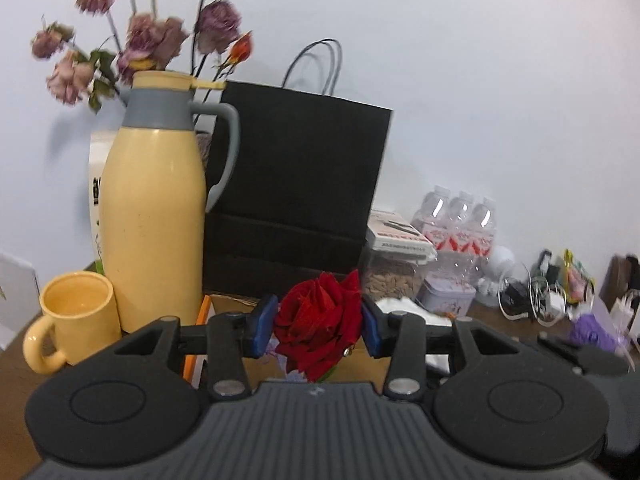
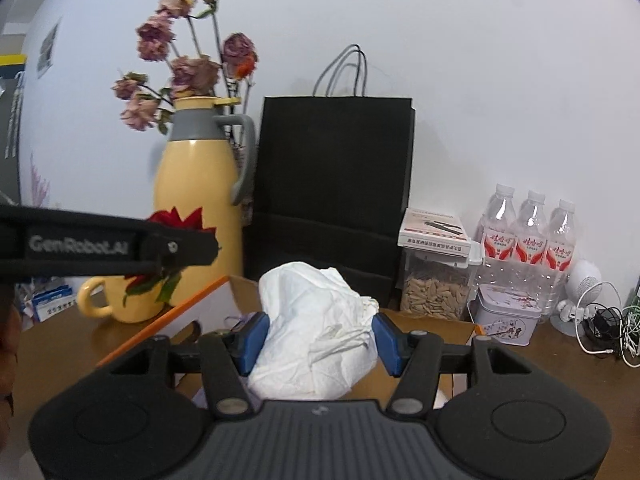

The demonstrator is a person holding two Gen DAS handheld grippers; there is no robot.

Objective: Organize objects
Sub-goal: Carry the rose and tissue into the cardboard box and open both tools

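- Red rose (image 1: 318,320) sat pinched between the blue pads of the left gripper (image 1: 318,326); bloom facing the camera, a bit of green stem showing below it.
- White crumpled paper bundle (image 2: 316,328) was clamped between the pads of the right gripper (image 2: 318,338) — held just above an open cardboard box (image 2: 420,320) lying directly under and ahead of that gripper.
- From the right wrist view, the left gripper and its rose appeared to the left and slightly higher, in front of the yellow thermos (image 2: 196,196).
- Ahead of the left gripper: yellow mug (image 1: 76,312) to the left, thermos behind it, black paper bag (image 1: 300,184) straight ahead. Dried flowers (image 1: 152,40) rose behind the thermos; their container was hidden.
- Progress, as judged: both items were picked up, neither set down yet. Task looked early to mid-way.
- Remaining — a place for the rose (possibly with the dried flowers, uncertain) and a place for the paper bundle. Clutter further to the right (bottles (image 2: 532,232), tin (image 2: 508,320), cables (image 2: 608,328)) looked untouched.
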